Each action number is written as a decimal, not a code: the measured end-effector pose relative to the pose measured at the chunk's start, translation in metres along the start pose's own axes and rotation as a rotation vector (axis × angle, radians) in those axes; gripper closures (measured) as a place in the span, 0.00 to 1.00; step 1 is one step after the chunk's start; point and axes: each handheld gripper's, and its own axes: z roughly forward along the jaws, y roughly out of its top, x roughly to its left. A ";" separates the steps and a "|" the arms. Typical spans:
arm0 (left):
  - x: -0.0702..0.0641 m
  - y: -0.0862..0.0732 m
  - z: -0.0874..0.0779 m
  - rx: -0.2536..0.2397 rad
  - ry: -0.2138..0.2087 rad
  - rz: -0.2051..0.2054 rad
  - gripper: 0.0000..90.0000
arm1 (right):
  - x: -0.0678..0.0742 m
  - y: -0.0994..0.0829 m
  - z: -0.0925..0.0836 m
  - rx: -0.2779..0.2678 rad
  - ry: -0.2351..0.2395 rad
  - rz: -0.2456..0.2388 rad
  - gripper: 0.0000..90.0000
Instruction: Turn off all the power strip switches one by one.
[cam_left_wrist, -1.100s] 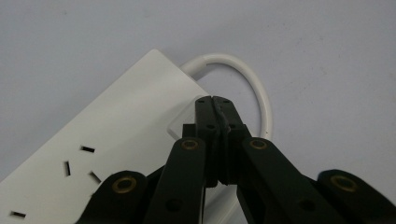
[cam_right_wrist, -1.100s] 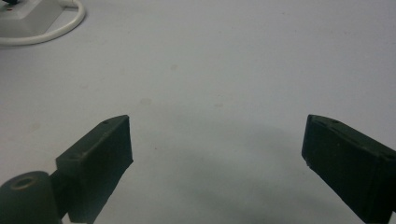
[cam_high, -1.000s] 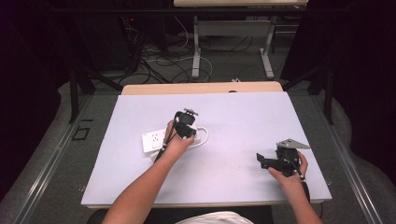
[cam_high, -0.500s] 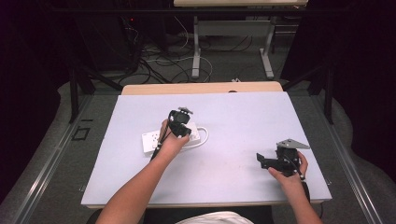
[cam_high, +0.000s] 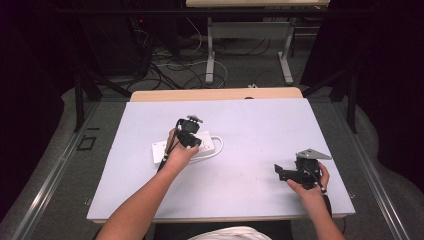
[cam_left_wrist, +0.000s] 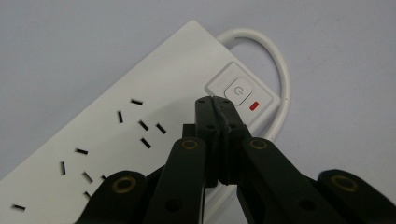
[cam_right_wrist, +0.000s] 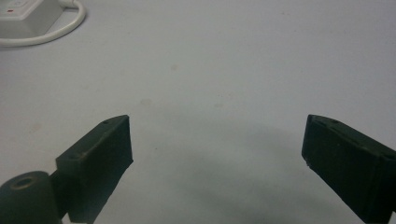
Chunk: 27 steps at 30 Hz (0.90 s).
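A white power strip (cam_high: 161, 150) lies on the table left of centre, its white cable (cam_high: 218, 146) looped at the right end. In the left gripper view the strip (cam_left_wrist: 140, 107) runs diagonally, with a power button (cam_left_wrist: 238, 88) and a small red indicator (cam_left_wrist: 254, 106) beside it. My left gripper (cam_left_wrist: 215, 103) is shut with nothing between its jaws, and its tips point down right beside the button. Whether they touch it I cannot tell. In the high view this gripper (cam_high: 189, 134) stands over the strip. My right gripper (cam_high: 280, 172) rests open near the table's right front, jaws wide apart (cam_right_wrist: 217, 135) over bare surface.
The pale table top (cam_high: 260, 125) has a wooden strip along its far edge. The strip's end and cable loop (cam_right_wrist: 42, 28) show at the top left of the right gripper view. Beyond the table are desk legs and floor cables (cam_high: 200, 65).
My left gripper has shifted a little to the left over the power strip. The right gripper has not moved.
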 end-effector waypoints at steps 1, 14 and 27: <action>0.001 -0.001 0.000 -0.002 0.000 -0.002 1.00 | 0.000 0.000 0.000 0.000 0.000 0.001 0.09; 0.014 -0.009 -0.007 0.007 -0.004 -0.024 1.00 | 0.000 0.000 0.000 0.002 0.001 0.002 0.09; 0.024 -0.016 -0.010 0.011 -0.008 -0.041 1.00 | 0.001 0.000 0.000 0.004 0.003 0.006 0.09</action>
